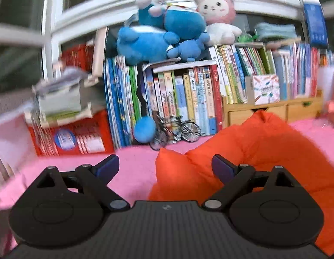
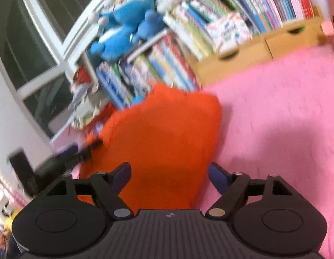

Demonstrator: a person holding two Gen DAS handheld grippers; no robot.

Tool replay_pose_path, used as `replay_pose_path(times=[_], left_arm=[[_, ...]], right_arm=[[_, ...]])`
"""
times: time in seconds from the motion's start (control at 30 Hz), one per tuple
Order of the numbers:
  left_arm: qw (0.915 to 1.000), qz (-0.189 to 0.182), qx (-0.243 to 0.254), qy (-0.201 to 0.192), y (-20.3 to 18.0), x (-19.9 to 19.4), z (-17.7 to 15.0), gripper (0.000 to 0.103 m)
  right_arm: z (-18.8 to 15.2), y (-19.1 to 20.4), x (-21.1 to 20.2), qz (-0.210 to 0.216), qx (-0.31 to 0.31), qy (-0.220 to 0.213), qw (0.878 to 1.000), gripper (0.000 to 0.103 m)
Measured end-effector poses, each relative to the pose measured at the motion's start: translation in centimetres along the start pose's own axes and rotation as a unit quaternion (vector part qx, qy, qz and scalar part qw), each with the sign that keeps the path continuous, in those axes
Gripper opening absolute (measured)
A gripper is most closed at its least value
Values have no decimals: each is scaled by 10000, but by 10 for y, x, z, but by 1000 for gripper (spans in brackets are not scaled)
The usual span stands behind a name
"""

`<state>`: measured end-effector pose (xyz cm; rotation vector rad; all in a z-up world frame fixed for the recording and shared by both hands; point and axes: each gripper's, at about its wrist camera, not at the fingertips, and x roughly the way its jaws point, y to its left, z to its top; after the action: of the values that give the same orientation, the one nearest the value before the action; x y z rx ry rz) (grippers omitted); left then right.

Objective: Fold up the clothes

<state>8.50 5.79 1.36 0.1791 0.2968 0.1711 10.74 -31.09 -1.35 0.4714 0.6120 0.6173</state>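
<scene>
Orange clothing [image 1: 264,151] lies rumpled in a heap on a pink fuzzy cover [image 1: 132,168], its near folds rising in soft peaks. From the right wrist view the same orange garment [image 2: 162,146] spreads as one broad mound, reaching back almost to the books. The left gripper [image 1: 165,165] hovers at the garment's left edge, its fingers [image 1: 108,165] spread wide apart and holding nothing. The right gripper [image 2: 170,173] hangs over the near end of the cloth, its fingers [image 2: 217,176] likewise parted and empty. Farther back, a row of upright children's books [image 1: 188,99] lines the far edge, with a small model bicycle [image 1: 175,130] standing before them. Blue plush toys [image 1: 158,32] and a pink-and-white plush rabbit [image 1: 216,15] sit on top of the books. A white-framed window [image 1: 59,17] fills the wall behind.
</scene>
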Motion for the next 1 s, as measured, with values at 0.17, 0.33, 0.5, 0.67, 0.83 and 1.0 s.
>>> replay_pose_path(times=[0.17, 0.33, 0.5, 0.67, 0.83, 1.0], left_arm=[[9993, -241, -122, 269, 4, 9, -9, 95], [9960, -512, -605, 423, 26, -2, -10, 94], [9913, -758, -1019, 349, 51, -38, -15, 94], [9903, -584, -1224, 316, 61, -81, -33, 95], [9917, -500, -997, 646, 49, -98, -44, 95], [9914, -433, -871, 871, 40, -99, -47, 95]], right_arm=[[12, -37, 37, 7, 1092, -125, 9939, 87], [-14, -42, 14, 47, 956, -59, 9954, 94], [-36, -25, -20, -209, 415, 53, 9989, 96], [-63, -7, -43, -72, 178, 79, 9998, 101], [-84, 23, -49, -360, -490, -21, 9981, 101], [-94, 61, -60, -831, -1528, -525, 9834, 101]])
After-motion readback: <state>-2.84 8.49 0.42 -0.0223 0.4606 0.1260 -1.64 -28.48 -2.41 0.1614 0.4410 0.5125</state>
